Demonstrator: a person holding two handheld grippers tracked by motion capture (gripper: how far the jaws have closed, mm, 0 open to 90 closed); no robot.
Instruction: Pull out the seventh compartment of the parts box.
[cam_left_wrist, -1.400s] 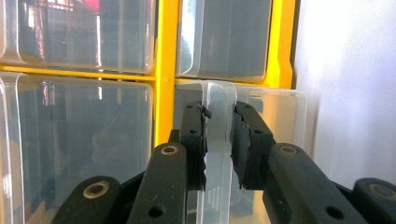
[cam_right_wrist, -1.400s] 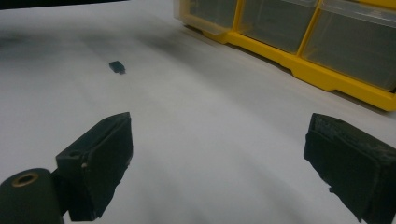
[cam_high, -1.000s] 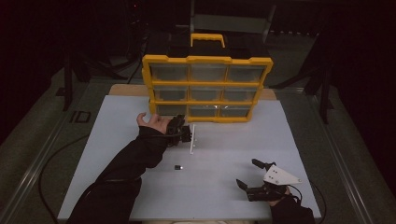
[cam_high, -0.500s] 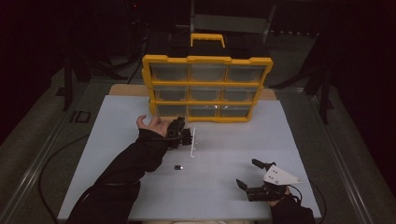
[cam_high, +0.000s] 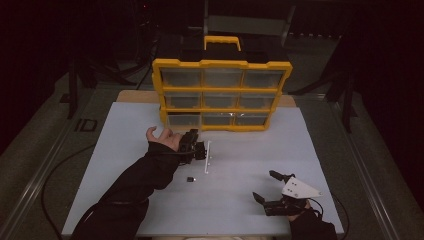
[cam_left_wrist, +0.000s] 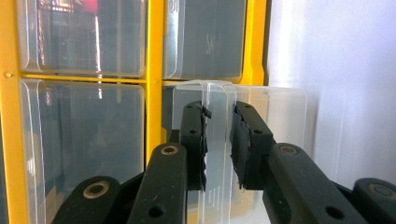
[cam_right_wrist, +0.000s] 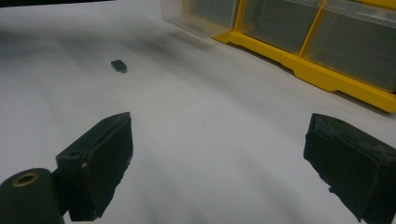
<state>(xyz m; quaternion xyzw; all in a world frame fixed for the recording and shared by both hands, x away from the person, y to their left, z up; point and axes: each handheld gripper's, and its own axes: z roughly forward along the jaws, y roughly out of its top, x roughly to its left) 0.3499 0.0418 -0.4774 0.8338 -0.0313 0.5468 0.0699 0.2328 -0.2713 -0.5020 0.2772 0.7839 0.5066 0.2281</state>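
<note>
A yellow organizer (cam_high: 222, 64) with clear drawers stands upright at the back of the white table. In front of it my left gripper (cam_high: 202, 151) is shut on the thin wall of a clear plastic drawer (cam_high: 208, 159) that is out of the cabinet and over the table. In the left gripper view the jaws (cam_left_wrist: 217, 114) pinch that clear drawer (cam_left_wrist: 218, 158) close in front of the organizer (cam_left_wrist: 154, 84). My right gripper (cam_high: 265, 186) rests open at the front right, nothing between its fingers (cam_right_wrist: 100, 163).
A small black part (cam_high: 190, 179) lies on the white table (cam_high: 125, 130) near the left forearm, seen also as a small black part (cam_right_wrist: 119, 65) ahead of the right gripper. The organizer's base (cam_right_wrist: 303, 70) and the clear drawer (cam_right_wrist: 201, 18) lie beyond it.
My left gripper has drawn the clear drawer slightly toward the near side of the table. The right gripper has not moved.
</note>
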